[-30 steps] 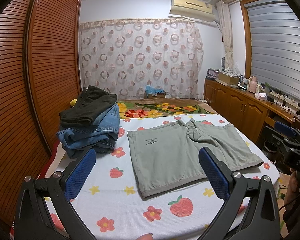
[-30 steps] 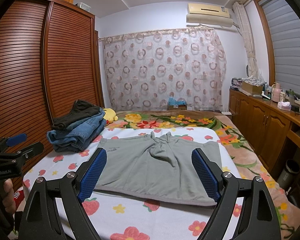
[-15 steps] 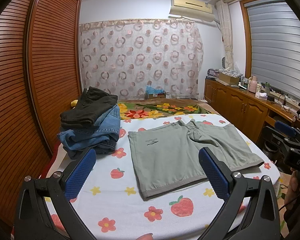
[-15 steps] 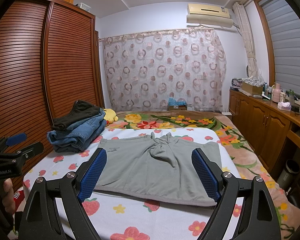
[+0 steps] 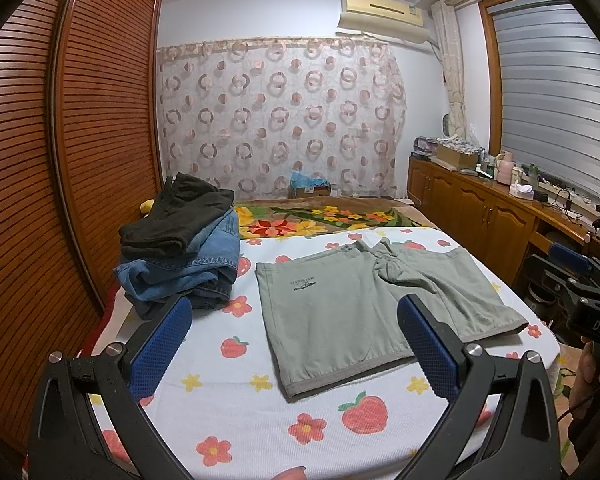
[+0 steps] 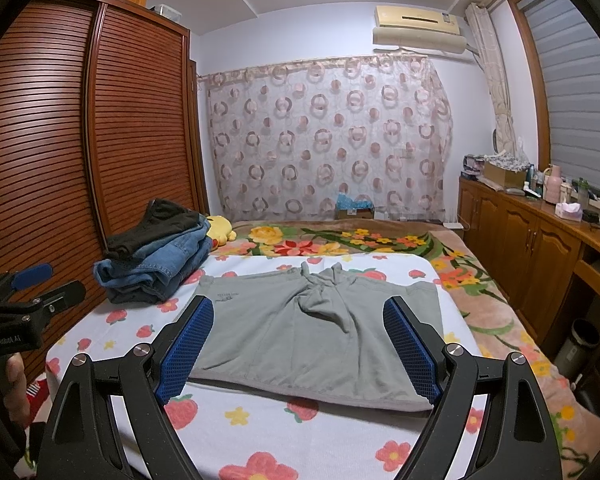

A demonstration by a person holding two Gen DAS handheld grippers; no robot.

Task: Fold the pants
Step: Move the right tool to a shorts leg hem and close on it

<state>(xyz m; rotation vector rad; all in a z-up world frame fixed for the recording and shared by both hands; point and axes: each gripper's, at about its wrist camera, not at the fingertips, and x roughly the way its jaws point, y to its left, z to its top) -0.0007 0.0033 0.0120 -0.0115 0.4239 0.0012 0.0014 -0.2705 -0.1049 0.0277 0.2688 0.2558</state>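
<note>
Lying flat on the bed (image 5: 228,412), on its strawberry-and-flower sheet, grey-green shorts (image 5: 364,312) spread out, waistband toward the far side, crotch bunched. Stack of folded jeans (image 5: 188,268) with a dark garment (image 5: 172,220) on top sits just left of them. Left tool (image 5: 296,344) jaws wide apart, holding nothing, above near edge. Right tool (image 6: 300,348) likewise spread, empty, over the shorts' hem.

1. A bed (image 5: 228,412) under a white sheet printed with strawberries and flowers fills the lower frame.
2. Grey-green cotton shorts (image 5: 364,312) lie flat at centre.
3. A stack of folded blue jeans and dark trousers (image 5: 180,256) sits left of centre.
4. A floral blanket (image 6: 340,240) spreads beyond.
</note>
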